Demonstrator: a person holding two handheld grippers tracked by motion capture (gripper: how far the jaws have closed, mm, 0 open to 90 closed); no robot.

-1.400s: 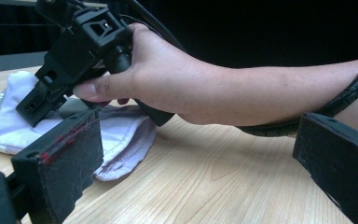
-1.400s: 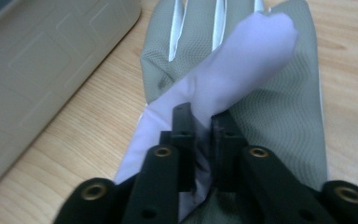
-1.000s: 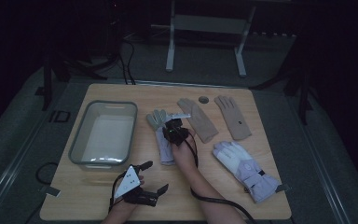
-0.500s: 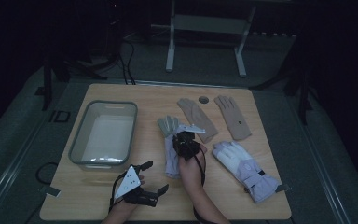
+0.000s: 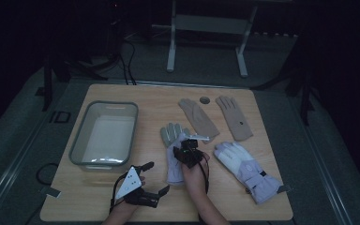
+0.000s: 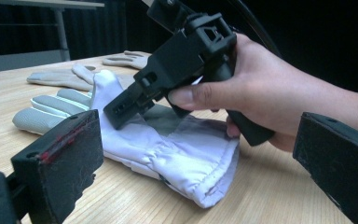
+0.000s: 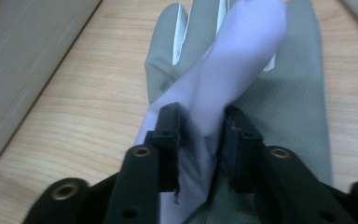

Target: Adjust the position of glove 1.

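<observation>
While the right gripper (image 5: 186, 151) comes in over the lilac-and-grey glove (image 5: 174, 157), its jaws pinch a raised fold of that glove's lilac fabric, forearm stretched forward from the near table edge, wrist level. The right gripper view shows the fold caught between both jaws, the glove's (image 7: 242, 79) grey fingers fanned out beyond on the wood. Left of that glove and nearer the person, the left gripper (image 5: 151, 178) rests low over the table (image 5: 154, 98), jaws spread wide, holding nothing. Its own view looks across at the right hand (image 6: 256, 93) wrapped around the other gripper's handle, the glove's cuff (image 6: 200, 172) lying slack below. Count them: four gloves. The pinched one, its matching lilac glove (image 5: 246, 168) to the right, and two tan gloves (image 5: 198, 117) (image 5: 234, 117) beyond. One grey bin (image 5: 105, 133) sits left of the pinched glove, and one small dark disc (image 5: 205, 100) beyond, between the tan pair.
</observation>
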